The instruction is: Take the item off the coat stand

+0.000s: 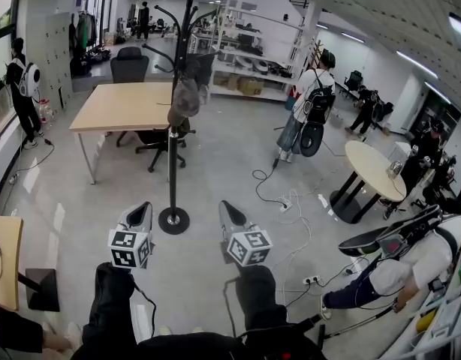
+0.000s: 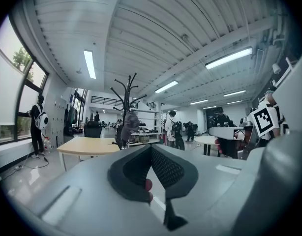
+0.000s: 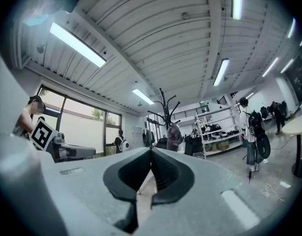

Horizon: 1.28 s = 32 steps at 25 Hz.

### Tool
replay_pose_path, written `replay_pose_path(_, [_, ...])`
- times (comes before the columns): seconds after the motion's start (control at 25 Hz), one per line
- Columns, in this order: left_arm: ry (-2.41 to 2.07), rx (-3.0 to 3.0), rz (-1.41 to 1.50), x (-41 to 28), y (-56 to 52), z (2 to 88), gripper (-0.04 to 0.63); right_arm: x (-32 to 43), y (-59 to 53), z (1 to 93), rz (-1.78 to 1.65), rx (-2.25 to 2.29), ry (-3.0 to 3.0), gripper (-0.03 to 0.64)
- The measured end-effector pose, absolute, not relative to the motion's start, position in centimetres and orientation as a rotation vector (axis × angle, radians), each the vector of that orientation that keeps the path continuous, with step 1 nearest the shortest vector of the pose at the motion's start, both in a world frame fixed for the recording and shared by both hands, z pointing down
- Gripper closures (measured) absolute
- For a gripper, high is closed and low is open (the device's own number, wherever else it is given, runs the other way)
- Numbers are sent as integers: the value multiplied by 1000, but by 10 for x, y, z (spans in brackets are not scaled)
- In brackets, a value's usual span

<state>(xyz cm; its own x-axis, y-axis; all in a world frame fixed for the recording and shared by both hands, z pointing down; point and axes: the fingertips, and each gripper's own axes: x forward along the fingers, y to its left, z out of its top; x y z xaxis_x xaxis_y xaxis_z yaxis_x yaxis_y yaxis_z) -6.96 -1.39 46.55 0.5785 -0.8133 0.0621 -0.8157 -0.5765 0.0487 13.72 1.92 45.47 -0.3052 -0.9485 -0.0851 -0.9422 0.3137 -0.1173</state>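
A black coat stand (image 1: 173, 137) rises from a round base on the grey floor, just ahead of me. A grey cap-like item (image 1: 186, 100) hangs from one of its upper hooks. My left gripper (image 1: 144, 208) is held level just left of the base, jaws closed together with nothing between them. My right gripper (image 1: 227, 207) is level to the right of the base, also shut and empty. The left gripper view shows the stand (image 2: 125, 95) and the grey item (image 2: 130, 123) straight ahead, well beyond the jaw tips. In the right gripper view the item (image 3: 174, 134) hangs on the stand (image 3: 166, 107), likewise at a distance.
A wooden table (image 1: 124, 105) with office chairs stands behind the coat stand. Cables and a power strip (image 1: 290, 201) lie on the floor at right, near a round table (image 1: 375, 168). Several people stand around the room; one crouches at lower right. Shelves line the back.
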Motion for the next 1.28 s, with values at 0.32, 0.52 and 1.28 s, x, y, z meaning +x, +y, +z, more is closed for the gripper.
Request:
replay_pose_path(0.32, [-1453, 2689, 56, -54, -5, 476, 594, 156, 21, 469, -101, -1736, 2464, 615])
replay_pose_path(0.52, [-1460, 2679, 70, -47, -8, 481, 594, 161, 15, 474, -117, -1723, 2470, 615])
replay_pose_path(1.28, [-1389, 2709, 57, -14, -116, 479, 594, 186, -82, 470, -94, -1775, 2442, 615])
